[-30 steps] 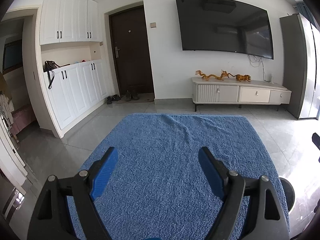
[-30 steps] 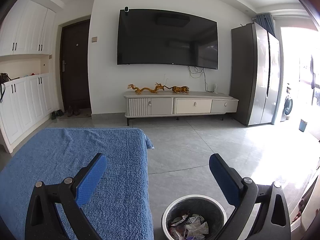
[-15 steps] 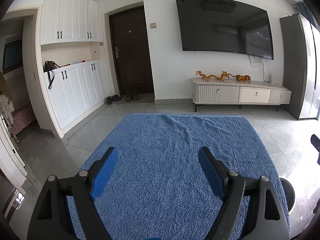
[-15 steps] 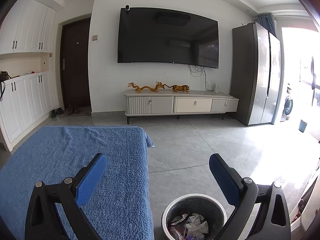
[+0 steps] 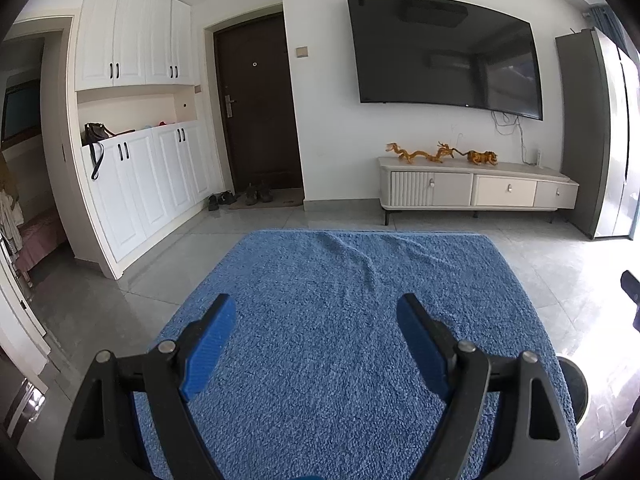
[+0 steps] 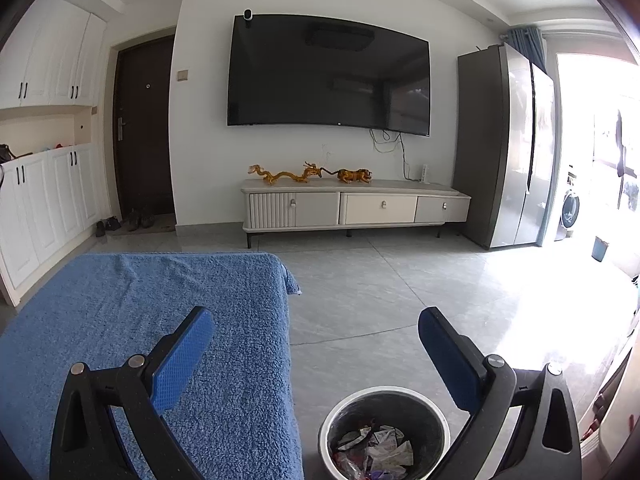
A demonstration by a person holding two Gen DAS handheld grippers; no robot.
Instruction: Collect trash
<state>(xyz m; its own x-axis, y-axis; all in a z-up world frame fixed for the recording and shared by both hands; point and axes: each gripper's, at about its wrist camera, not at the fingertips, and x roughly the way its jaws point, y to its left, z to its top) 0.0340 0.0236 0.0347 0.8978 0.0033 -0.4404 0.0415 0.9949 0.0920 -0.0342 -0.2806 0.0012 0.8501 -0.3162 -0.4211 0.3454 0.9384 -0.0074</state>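
The trash bin (image 6: 385, 432), round with a pale rim and dark inside, stands on the grey tile floor (image 6: 400, 292) at the bottom of the right wrist view, just beside the right edge of the blue towel-covered surface (image 6: 160, 300). Crumpled wrappers and paper scraps (image 6: 376, 450) lie in its bottom. In the left wrist view only a sliver of the bin's rim (image 5: 576, 388) shows past the towel's right edge.

The blue towel (image 5: 360, 300) is bare across its whole top, with a few soft wrinkles near the far edge; its far right corner hangs down a little. Beyond the bin the floor is open up to the low TV cabinet (image 6: 356, 208) against the wall, which carries golden dragon figurines (image 6: 286, 174) under a wall-mounted television (image 6: 328, 74). A tall grey refrigerator (image 6: 508, 148) stands to the right, white cupboards (image 5: 136, 128) and a dark entrance door (image 5: 256, 112) to the left, with shoes (image 5: 240, 198) on the floor by the door.

The right gripper (image 6: 316, 334) hangs level above the gap between towel edge and bin, its blue-padded jaws spread wide and holding nothing. The left gripper (image 5: 316, 320) is poised over the middle of the towel, jaws likewise wide apart and empty.
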